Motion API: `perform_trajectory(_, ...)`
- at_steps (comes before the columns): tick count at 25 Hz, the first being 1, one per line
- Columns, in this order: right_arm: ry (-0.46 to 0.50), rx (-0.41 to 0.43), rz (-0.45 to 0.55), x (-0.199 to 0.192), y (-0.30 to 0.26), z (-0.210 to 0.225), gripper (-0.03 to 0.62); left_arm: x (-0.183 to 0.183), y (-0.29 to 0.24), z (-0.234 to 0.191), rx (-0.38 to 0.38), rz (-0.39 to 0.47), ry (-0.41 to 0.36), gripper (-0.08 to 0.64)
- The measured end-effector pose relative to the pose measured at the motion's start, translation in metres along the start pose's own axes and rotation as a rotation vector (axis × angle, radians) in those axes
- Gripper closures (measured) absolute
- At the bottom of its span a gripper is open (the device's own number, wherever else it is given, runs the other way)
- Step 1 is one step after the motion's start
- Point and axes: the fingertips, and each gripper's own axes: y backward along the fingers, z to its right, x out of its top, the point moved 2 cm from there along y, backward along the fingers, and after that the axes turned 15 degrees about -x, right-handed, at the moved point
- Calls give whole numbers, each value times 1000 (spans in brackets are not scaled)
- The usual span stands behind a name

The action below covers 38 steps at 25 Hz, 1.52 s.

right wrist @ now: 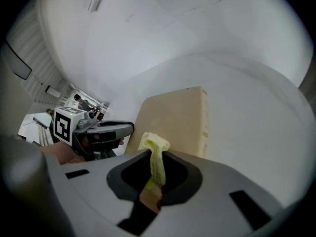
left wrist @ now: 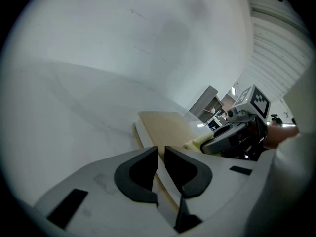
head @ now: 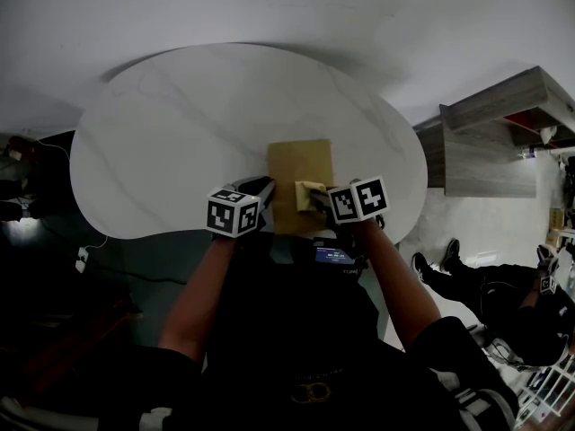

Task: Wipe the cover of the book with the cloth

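the right tongs (right wrist: 157, 162) are clamped on the yellow cloth (right wrist: 153, 144), which sits over the near end of the tan book (head: 301, 164). the left tongs (left wrist: 161, 158) are nearly together with nothing in them, right at the book's left side. the book lies close to the near edge of the desk (head: 180, 142), so i think a hard wipe could slide it off or tug the cloth loose, while the shelf (head: 503, 106) and a person's shoe (head: 422, 266) are far right of the book, not in the way.
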Motion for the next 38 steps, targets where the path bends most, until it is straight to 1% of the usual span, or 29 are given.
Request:
perform_trajectory(9, -49, -32, 5, -5, 11, 30, 505, 0, 0, 0, -1, -6, -2, 512)
perform_trajectory(15, -69, -54, 6, -8, 15, 43, 505, -1, 1, -1, -3, -5, -1, 512)
perform_trajectory(29, -69, -69, 12, -7, 18, 43, 505, -1, 1, -2, 2, -5, -4, 512)
perform_trajectory(32, -59, -52, 16, -5, 20, 34, 505, 0, 1, -2, 2, -7, -5, 512)
perform_trajectory(38, -31, 34, 0, -6, 18, -2, 505, -1, 1, 0, 4, -7, -8, 512)
